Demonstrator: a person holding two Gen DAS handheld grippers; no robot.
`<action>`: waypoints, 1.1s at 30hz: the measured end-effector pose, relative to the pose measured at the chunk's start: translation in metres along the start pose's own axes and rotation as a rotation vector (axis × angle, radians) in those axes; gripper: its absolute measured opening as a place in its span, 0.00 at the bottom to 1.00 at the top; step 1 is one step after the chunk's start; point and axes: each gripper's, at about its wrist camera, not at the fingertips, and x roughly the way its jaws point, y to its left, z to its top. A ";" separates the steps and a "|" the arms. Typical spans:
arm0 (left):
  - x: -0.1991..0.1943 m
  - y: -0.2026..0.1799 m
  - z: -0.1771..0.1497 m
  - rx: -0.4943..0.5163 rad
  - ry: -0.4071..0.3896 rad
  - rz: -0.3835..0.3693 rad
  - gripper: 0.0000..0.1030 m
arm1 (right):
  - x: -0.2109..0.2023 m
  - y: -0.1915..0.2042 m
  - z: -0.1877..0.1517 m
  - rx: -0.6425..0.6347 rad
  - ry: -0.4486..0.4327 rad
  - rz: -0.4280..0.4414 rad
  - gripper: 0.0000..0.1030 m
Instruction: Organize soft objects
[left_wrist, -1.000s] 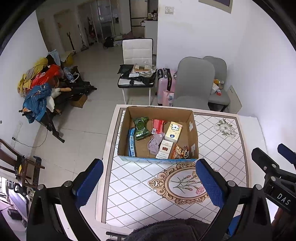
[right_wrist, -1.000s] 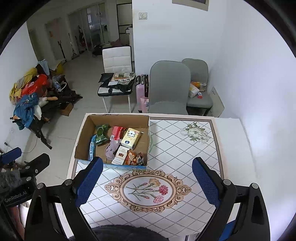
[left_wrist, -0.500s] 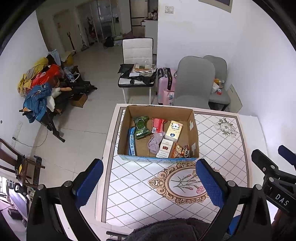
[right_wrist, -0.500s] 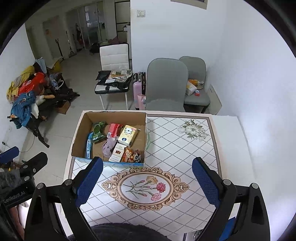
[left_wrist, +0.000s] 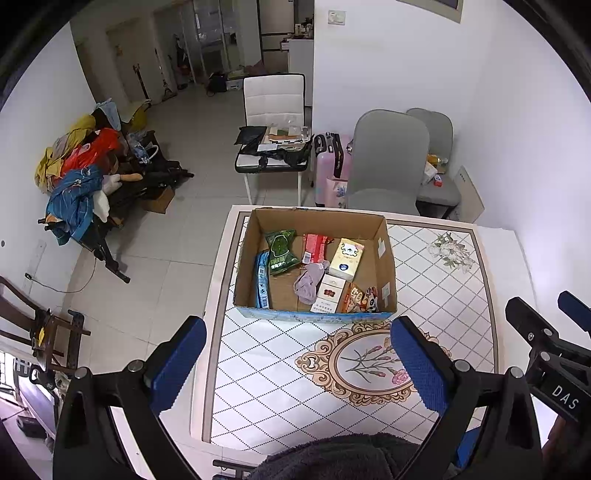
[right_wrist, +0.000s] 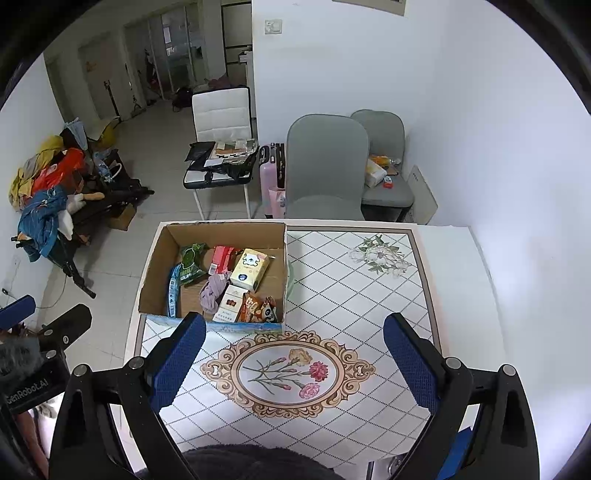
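**Both Grippers Wide and Empty, Held Back From the Carton**

Grippers first: we hold the left gripper (left_wrist: 295, 363) and the right gripper (right_wrist: 293, 360) high above the near half of the table (right_wrist: 454, 280), jaws spread wide with nothing between the blue pads. We judge this stand-off gives both cameras a full view of the load while committing to no grasp.

The cardboard box (left_wrist: 384, 236) sits on the table's far left part, open side up, so it can be reached from above. All visible goods lie inside it: a yellow tissue pack (left_wrist: 346, 257), a green pouch (left_wrist: 281, 252), a white-and-red carton (left_wrist: 328, 296), a red packet (left_wrist: 314, 248), a blue packet (left_wrist: 261, 282) against the left wall, an orange snack bag (left_wrist: 360, 297) and a crumpled lilac cloth (left_wrist: 309, 282) in the middle.

Compared with one second ago, the right wrist view shows the box farther off and more of the table; the left view hardly differs. Box contents match.
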 end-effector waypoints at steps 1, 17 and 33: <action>0.000 0.000 0.000 -0.004 0.001 -0.001 0.99 | 0.000 -0.001 0.001 0.002 0.000 0.000 0.96; 0.000 -0.003 0.001 0.001 0.002 -0.003 0.99 | -0.003 -0.005 0.003 0.022 -0.008 -0.013 0.96; 0.002 -0.006 0.002 0.006 -0.004 -0.002 0.99 | -0.004 -0.006 0.003 0.029 -0.014 -0.015 0.96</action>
